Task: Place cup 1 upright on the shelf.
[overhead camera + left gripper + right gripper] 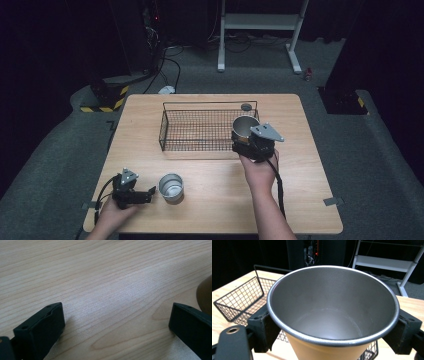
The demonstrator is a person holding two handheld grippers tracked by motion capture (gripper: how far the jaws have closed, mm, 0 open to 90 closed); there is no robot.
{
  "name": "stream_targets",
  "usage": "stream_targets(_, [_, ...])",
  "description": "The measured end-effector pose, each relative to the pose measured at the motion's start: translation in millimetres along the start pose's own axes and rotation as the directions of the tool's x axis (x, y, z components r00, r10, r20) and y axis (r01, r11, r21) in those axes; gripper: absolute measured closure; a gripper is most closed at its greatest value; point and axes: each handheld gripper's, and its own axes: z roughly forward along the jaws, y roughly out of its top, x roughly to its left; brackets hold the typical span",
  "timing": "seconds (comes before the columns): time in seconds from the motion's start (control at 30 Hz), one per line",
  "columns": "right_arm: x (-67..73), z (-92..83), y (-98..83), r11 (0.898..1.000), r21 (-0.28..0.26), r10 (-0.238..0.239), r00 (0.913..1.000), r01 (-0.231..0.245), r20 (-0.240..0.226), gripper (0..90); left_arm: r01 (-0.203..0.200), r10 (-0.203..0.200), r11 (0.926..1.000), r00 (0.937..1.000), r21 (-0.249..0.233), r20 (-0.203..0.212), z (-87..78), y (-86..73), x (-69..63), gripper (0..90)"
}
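My right gripper is shut on a metal cup with a steel inside and a tan outer wall, holding it upright above the right end of a black wire basket. In the right gripper view the cup sits between both jaws, with the basket behind and below it. A second steel cup stands on the table near the front left. My left gripper lies just left of it, open, its jaws pointing at the cup. The left gripper has bare wood between its jaws.
The wooden table has bare surface to the right and front. A small grey round disc lies behind the basket. A brown rounded shape shows at the right edge of the left gripper view. Dark floor, cables and a white stand lie beyond.
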Motion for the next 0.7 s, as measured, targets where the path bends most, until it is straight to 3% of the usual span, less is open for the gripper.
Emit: stream_targets(0.7, [-5.1, 33.9, 24.6, 1.0, 0.006, 0.01, 0.9997, -0.01, 0.021, 13.6, -0.004, 0.004, 1.0, 1.0, 0.0, -0.002, -0.1, 0.1, 0.3, 0.7])
